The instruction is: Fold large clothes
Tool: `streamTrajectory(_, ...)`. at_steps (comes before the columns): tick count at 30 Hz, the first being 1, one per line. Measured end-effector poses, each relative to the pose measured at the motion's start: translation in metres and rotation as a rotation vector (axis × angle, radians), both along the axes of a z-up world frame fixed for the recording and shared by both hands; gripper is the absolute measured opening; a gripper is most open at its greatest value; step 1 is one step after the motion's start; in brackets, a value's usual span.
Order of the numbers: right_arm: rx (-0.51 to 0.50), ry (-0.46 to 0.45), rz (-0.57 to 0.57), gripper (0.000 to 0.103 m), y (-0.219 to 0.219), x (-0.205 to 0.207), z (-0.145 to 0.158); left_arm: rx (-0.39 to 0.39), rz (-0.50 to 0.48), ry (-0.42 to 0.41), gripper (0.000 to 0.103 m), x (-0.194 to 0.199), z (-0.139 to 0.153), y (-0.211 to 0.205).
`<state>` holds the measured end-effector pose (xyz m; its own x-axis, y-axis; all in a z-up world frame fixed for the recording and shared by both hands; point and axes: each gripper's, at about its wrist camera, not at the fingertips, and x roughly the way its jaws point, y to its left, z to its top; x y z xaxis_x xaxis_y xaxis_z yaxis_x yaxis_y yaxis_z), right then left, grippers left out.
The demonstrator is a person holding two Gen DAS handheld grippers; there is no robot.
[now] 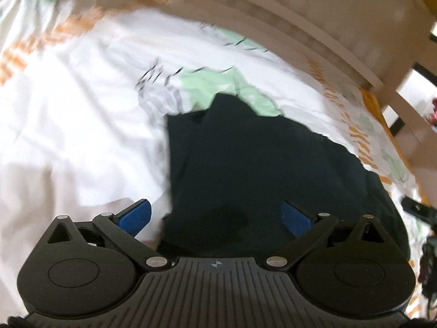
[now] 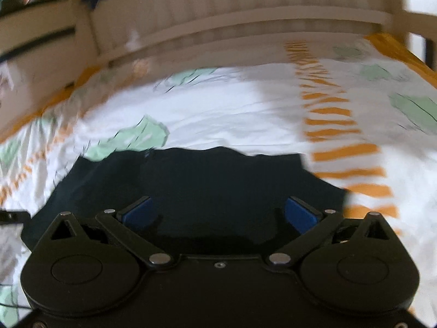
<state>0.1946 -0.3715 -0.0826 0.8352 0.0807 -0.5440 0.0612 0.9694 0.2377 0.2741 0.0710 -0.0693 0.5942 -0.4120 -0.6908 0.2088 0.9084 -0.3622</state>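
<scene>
Plainly, in the left wrist view the left gripper point(image 1: 215, 216) hung with its jaws spread and nothing between them, above the near left edge of the dark garment point(image 1: 245, 169), which lay flat on the patterned bed sheet point(image 1: 68, 109) with the pale headboard point(image 1: 300, 8) beyond. In the right wrist view the right gripper point(image 2: 220, 213) likewise stood wide and empty over the garment's near part, its far edge straight against the sheet. Both pictures were blurred. The fold seemed partly made; the next grip would go best with both pairs of fingers taking matching corners of one edge, low to the cloth, so the layers travel together without wrinkling.
</scene>
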Motion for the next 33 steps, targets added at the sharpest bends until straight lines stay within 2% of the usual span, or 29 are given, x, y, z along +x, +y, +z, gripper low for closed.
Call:
streamTrajectory(5,0.124,0.034,-0.091,0.102,-0.048,-0.026,-0.009,-0.082,0.026,0.074,0.103,0.008,-0.013,0.012)
streamTrajectory(10,0.210,0.084,-0.086,0.102,-0.072,-0.036,-0.027,-0.114,-0.047,0.099,0.103,0.024,-0.023,-0.004)
streamTrajectory(15,0.320,0.123,-0.022,0.103,-0.076,-0.031,-0.044,-0.119,-0.068,0.096,0.103,0.042,-0.027,-0.014)
streamTrajectory(18,0.337,0.112,0.008,0.103,-0.075,-0.025,-0.050,-0.140,-0.093,0.097,0.103,0.052,-0.029,-0.018)
streamTrajectory(23,0.462,0.085,0.062,0.103,-0.079,-0.011,-0.060,-0.119,-0.127,0.082,0.103,0.067,-0.033,-0.028)
streamTrajectory(25,0.477,0.078,0.078,0.103,-0.078,-0.007,-0.062,-0.122,-0.135,0.078,0.103,0.071,-0.034,-0.030)
streamTrajectory(31,0.515,0.064,0.096,0.103,-0.077,0.001,-0.066,-0.179,-0.129,0.092,0.102,0.080,-0.034,-0.032)
streamTrajectory(33,0.520,0.062,0.095,0.103,-0.076,0.002,-0.066,-0.223,-0.125,0.101,0.102,0.077,-0.033,-0.030)
